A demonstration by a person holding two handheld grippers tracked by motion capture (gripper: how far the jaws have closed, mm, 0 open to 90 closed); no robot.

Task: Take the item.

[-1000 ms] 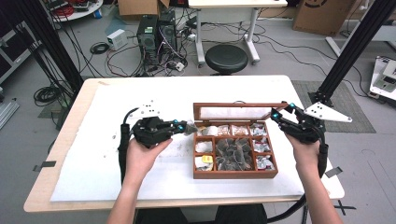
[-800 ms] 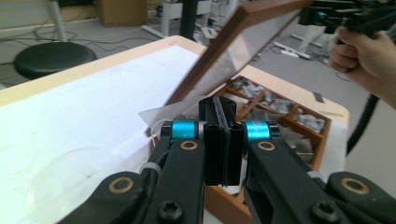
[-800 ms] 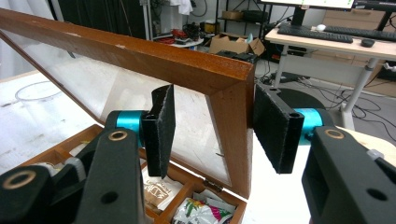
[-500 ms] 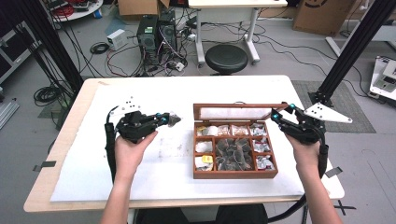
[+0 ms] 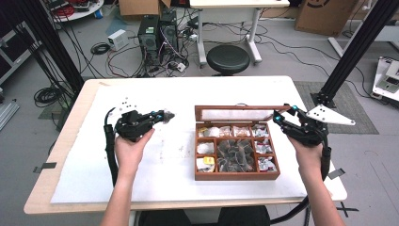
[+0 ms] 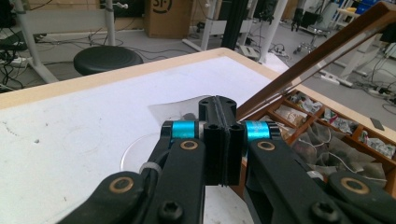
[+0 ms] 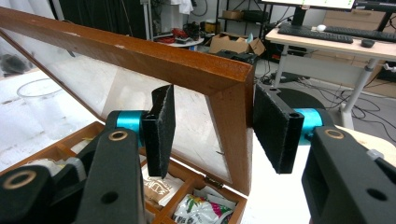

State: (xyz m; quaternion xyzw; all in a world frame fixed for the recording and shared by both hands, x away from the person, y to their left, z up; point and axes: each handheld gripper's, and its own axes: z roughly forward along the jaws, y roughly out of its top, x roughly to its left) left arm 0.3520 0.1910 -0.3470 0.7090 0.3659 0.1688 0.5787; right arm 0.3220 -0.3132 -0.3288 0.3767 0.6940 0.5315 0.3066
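A wooden tea box sits right of the table's middle, its compartments full of tea bags and sachets. My right gripper is shut on the right corner of the glass-paned lid, which stands tilted up. My left gripper hovers left of the box, jaws pressed together, with a small grey tea bag at its tips. A clear cup stands on the table; its rim lies just beyond the left jaws.
A white sheet covers most of the tabletop. Behind the table's far edge are a black stool, a computer tower and loose cables. A black frame post rises at the back right.
My left gripper has drawn away from the box to the left, carrying the grey bag, and sunk a little. The right gripper and the lid have stayed still.
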